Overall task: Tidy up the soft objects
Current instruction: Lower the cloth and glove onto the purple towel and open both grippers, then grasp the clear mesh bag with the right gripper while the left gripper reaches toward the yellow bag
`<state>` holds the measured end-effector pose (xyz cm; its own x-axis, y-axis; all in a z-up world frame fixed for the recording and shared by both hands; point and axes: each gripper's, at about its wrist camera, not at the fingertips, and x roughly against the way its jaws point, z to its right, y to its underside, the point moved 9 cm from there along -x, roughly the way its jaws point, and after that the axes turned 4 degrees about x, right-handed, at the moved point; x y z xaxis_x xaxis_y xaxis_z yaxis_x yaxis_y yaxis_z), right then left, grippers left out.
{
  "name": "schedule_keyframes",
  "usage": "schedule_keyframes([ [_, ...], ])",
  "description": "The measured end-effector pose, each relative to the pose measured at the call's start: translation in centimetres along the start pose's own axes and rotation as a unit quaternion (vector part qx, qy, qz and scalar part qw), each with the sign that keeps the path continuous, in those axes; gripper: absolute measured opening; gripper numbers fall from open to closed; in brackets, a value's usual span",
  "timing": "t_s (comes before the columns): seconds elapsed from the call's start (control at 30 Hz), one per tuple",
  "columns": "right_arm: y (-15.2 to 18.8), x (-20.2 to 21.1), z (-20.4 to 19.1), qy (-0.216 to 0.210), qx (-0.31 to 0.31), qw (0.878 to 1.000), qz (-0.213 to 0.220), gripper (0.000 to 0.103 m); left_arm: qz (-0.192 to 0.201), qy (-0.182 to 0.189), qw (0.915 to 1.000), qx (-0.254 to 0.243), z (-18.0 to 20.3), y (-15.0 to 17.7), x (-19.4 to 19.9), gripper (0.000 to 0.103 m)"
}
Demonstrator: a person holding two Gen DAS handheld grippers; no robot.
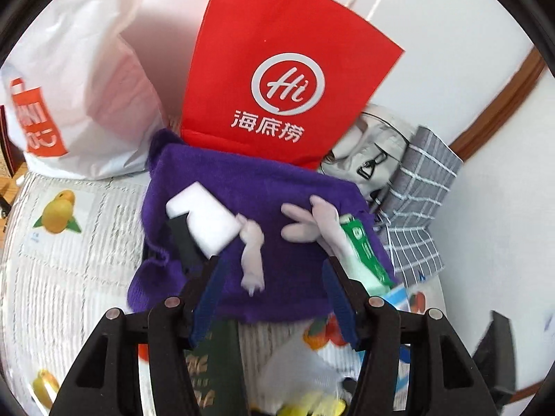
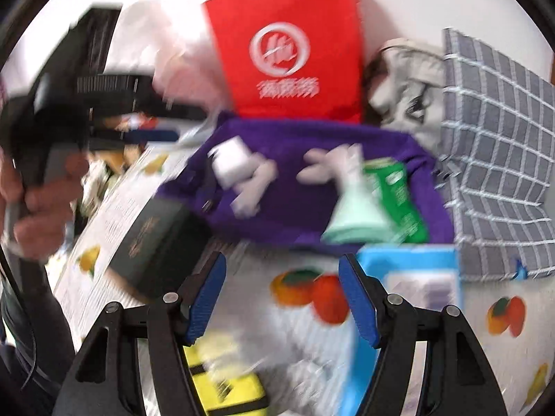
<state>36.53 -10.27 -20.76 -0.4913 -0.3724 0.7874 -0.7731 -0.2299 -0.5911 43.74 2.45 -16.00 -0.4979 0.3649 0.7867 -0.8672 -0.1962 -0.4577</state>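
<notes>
A purple fuzzy cloth (image 1: 277, 215) lies on the fruit-print tablecloth (image 1: 69, 260), below a red paper bag (image 1: 281, 79). On it rest a white sponge block (image 1: 204, 215), pale soft toy pieces (image 1: 308, 222) and a green tissue pack (image 1: 364, 249). My left gripper (image 1: 274, 270) is open and empty, just above the cloth's near edge. In the blurred right wrist view my right gripper (image 2: 281, 284) is open and empty, short of the purple cloth (image 2: 312, 180); the green pack (image 2: 395, 194) and a mint-coloured piece (image 2: 353, 215) lie on the cloth. The left gripper (image 2: 131, 111) shows at the left.
A white shopping bag (image 1: 79, 97) stands at the left, a beige bag (image 1: 374, 159) and grey checked cloth (image 1: 423, 187) at the right. A dark green box (image 2: 156, 235), a blue box (image 2: 416, 277) and a yellow item (image 2: 225, 381) lie near my right gripper.
</notes>
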Motion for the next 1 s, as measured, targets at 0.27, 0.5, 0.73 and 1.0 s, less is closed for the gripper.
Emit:
schedule_keyframes([
  [0.27, 3.5, -4.4, -4.3, -0.033, 0.019, 0.998, -0.057, 0.07, 0.007, -0.019, 0.9997, -0.016, -2.8, 4.3, 3.7, 0.057],
  [0.5, 4.6, -7.6, -4.4, 0.001, 0.034, 0.996, -0.08, 0.068, -0.013, -0.008, 0.9998, 0.011, -5.3, 8.0, 4.0, 0.057],
  [0.73, 4.3, -6.2, -4.1, -0.025, 0.014, 0.997, -0.069, 0.005, -0.014, -0.007, 0.9998, 0.014, -5.8, 9.8, 4.5, 0.057],
  [1.0, 3.8, -1.4, -3.2, -0.037, -0.023, 0.999, -0.011, 0.003, -0.019, -0.022, 0.9995, 0.01, -5.4, 12.5, 5.0, 0.057],
])
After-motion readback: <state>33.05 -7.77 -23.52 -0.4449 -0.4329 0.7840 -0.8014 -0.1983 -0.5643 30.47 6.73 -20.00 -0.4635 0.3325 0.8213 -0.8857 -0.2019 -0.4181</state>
